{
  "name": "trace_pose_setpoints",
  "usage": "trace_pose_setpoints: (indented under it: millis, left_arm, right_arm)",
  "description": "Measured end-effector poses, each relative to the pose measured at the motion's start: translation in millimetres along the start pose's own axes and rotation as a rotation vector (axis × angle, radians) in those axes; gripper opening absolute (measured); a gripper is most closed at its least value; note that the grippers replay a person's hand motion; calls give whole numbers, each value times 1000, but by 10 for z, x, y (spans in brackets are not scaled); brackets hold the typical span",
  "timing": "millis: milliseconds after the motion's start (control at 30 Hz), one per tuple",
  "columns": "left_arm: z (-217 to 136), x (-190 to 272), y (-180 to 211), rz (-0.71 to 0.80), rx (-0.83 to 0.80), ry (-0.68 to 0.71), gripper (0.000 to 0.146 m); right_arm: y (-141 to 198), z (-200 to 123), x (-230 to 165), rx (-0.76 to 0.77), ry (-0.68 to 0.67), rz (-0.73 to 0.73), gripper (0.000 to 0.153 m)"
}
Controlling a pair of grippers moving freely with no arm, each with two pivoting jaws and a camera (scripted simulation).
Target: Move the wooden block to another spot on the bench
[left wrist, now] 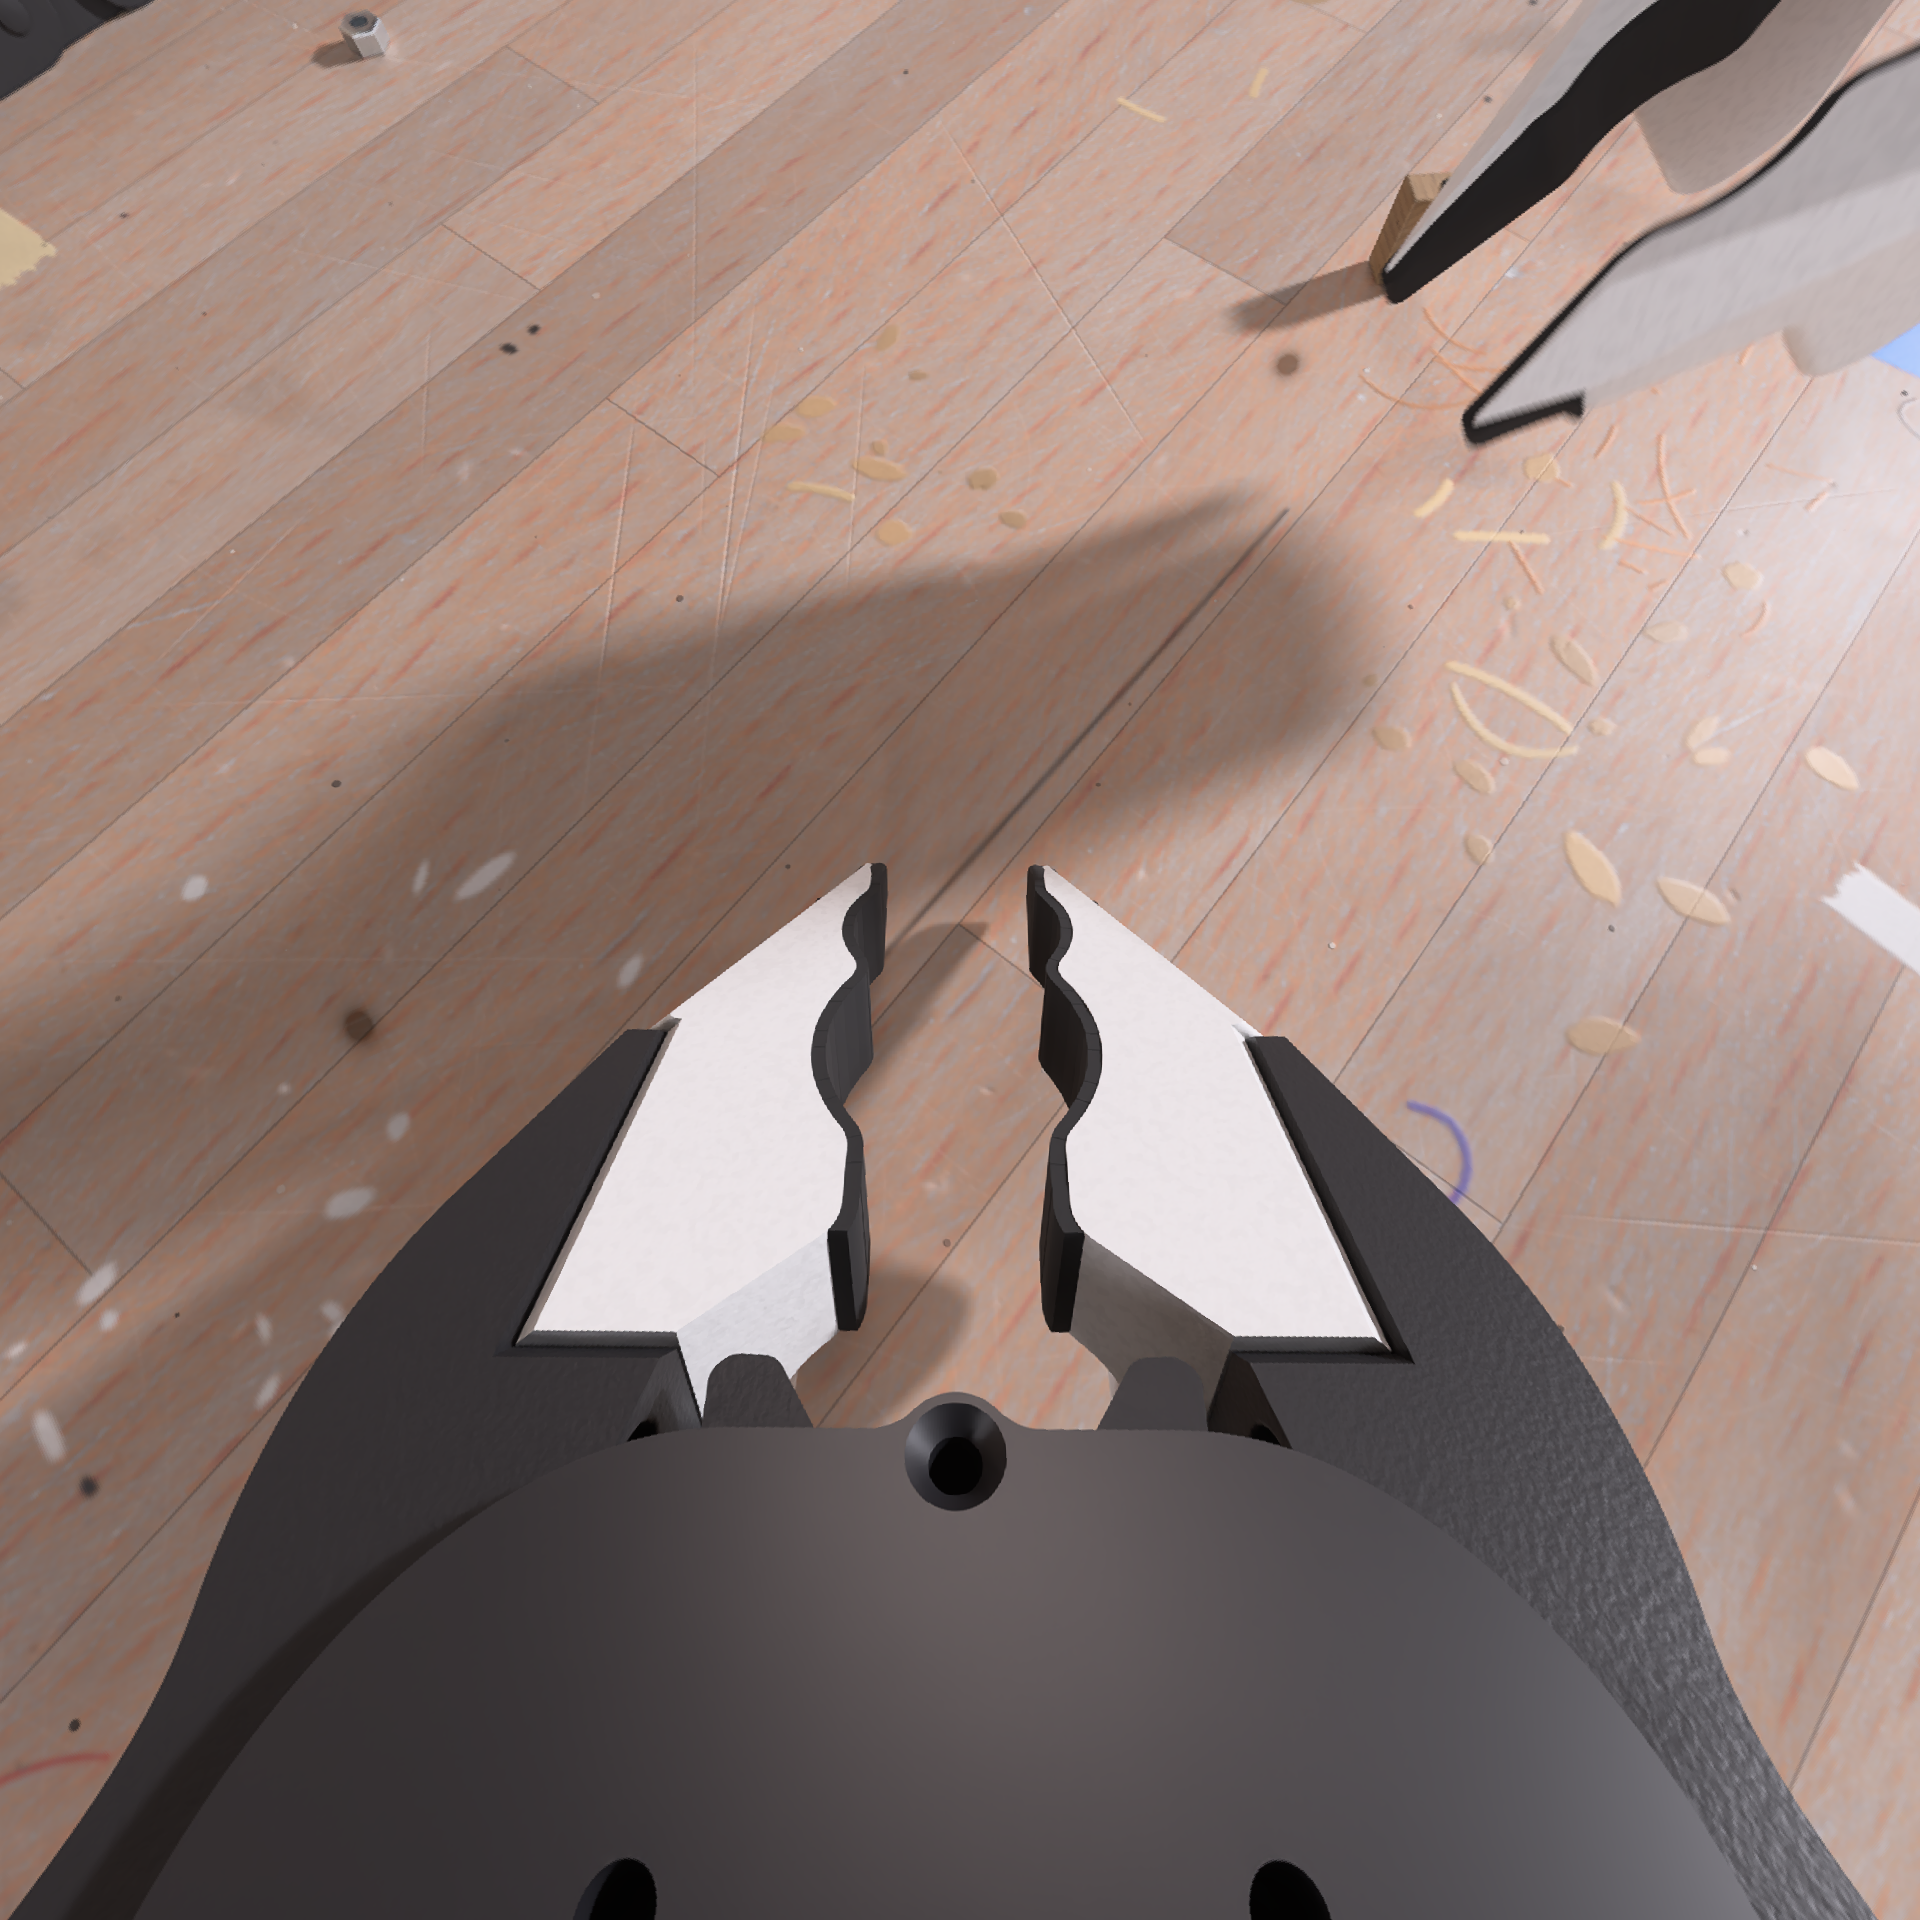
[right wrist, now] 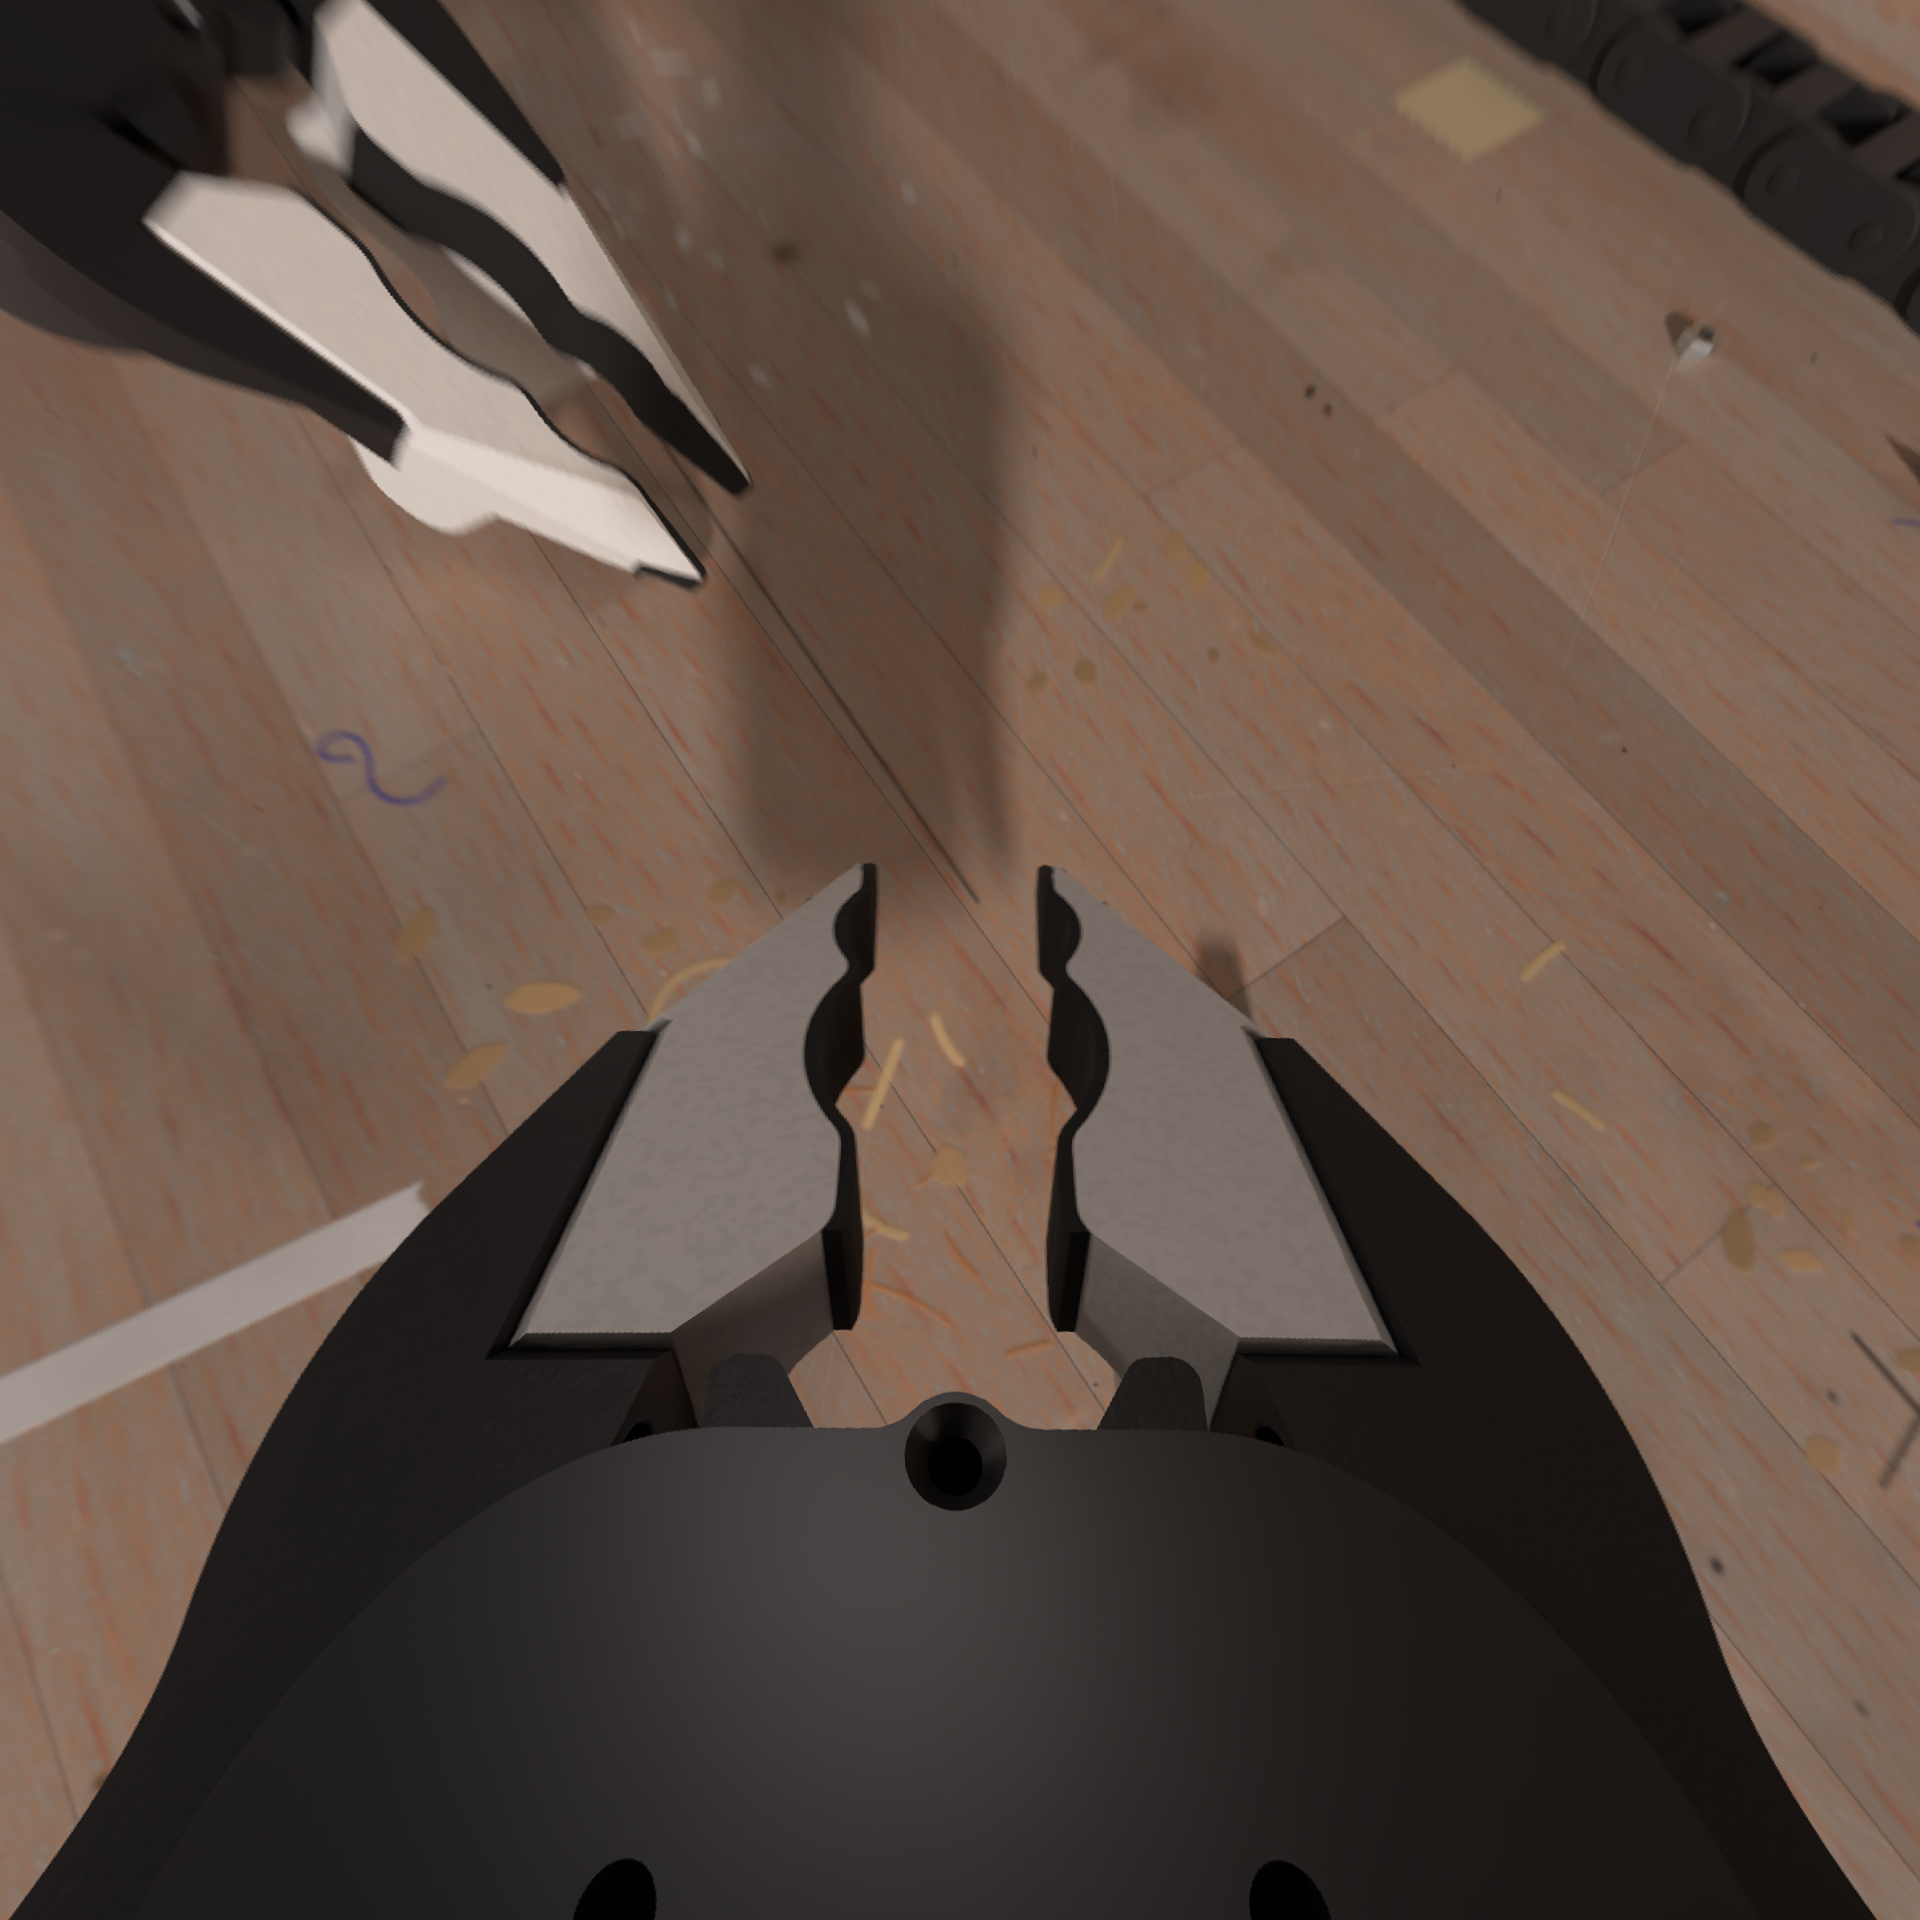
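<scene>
The wooden block (left wrist: 1410, 220) is a small tan piece standing on the bench (left wrist: 520, 520) at the upper right of the left wrist view, partly hidden behind one finger of my right gripper (left wrist: 1439, 358). That gripper hovers beside the block with its jaws apart, and the block is not between them. My left gripper (left wrist: 958, 883) is open and empty over bare bench, well short of the block. In the right wrist view my right gripper (right wrist: 956, 883) is open and empty. I cannot make out the block there. The left gripper (right wrist: 717, 530) shows at the upper left.
Wood shavings (left wrist: 1507, 707) are scattered on the bench. A hex nut (left wrist: 364, 36) lies at the far left and a tape scrap (left wrist: 21, 244) at the left edge. A white strip (right wrist: 208, 1320) lies on the left. A black cable chain (right wrist: 1714, 125) crosses the top right.
</scene>
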State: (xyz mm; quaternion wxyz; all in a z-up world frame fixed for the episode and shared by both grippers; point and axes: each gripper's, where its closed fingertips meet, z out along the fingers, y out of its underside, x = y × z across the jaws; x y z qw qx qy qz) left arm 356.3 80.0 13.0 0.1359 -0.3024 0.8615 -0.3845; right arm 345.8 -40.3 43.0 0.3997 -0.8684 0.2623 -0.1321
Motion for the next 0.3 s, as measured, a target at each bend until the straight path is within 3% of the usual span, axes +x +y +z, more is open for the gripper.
trace_pose_setpoints:
  millis: [100,233,300]
  left_arm:
    - [0,1,0,3,0,-2,27]
    - [0,2,0,4,0,-2,27]
    - [0,2,0,2,0,-1,27]
  right_arm:
    - [80,19,84,-32,50,22,45]
    - [94,-158,186,49,35,154,44]
    - [148,-232,292,43,115,156,43]
